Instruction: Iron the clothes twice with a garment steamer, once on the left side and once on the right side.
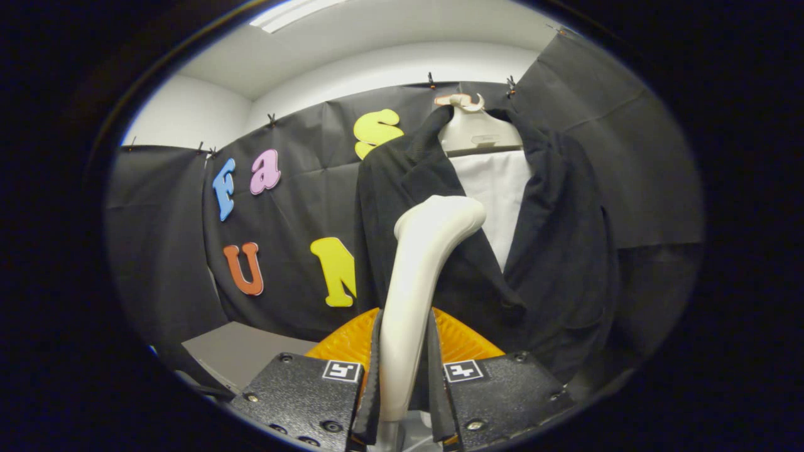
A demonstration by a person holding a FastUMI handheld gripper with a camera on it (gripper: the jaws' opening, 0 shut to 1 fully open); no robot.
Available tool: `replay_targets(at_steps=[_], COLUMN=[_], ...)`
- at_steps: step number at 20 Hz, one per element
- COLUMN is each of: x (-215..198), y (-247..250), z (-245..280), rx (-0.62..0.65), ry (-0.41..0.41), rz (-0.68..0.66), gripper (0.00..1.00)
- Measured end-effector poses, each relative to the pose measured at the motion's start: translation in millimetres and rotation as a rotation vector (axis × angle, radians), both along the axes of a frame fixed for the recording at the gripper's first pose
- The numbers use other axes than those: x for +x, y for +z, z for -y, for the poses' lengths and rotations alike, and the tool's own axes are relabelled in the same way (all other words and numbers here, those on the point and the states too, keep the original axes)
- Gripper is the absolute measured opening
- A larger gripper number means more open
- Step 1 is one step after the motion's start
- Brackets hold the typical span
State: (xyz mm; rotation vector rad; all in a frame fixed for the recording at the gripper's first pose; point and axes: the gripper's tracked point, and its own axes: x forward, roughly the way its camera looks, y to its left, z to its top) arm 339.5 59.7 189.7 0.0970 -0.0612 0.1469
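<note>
Two fingers of our gripper (405,376) pinch the handle of the garment steamer (418,276), one on each side, and its head rises just beyond them toward the dark jacket (559,251). We judge the smooth, tapering handle could twist or slide in that grip once we sweep. Farther off, the jacket hangs loose on a hanger (477,135) against the booth wall; pressing too hard could swing it away or slip it off.
</note>
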Motion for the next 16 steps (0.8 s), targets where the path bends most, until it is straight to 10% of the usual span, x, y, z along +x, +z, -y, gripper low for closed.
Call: replay_targets(at_steps=[16], x=[-0.2], y=[-123.4], z=[28.1], rx=[0.099], ry=[-0.030], rz=[-0.229], gripper=[0.35])
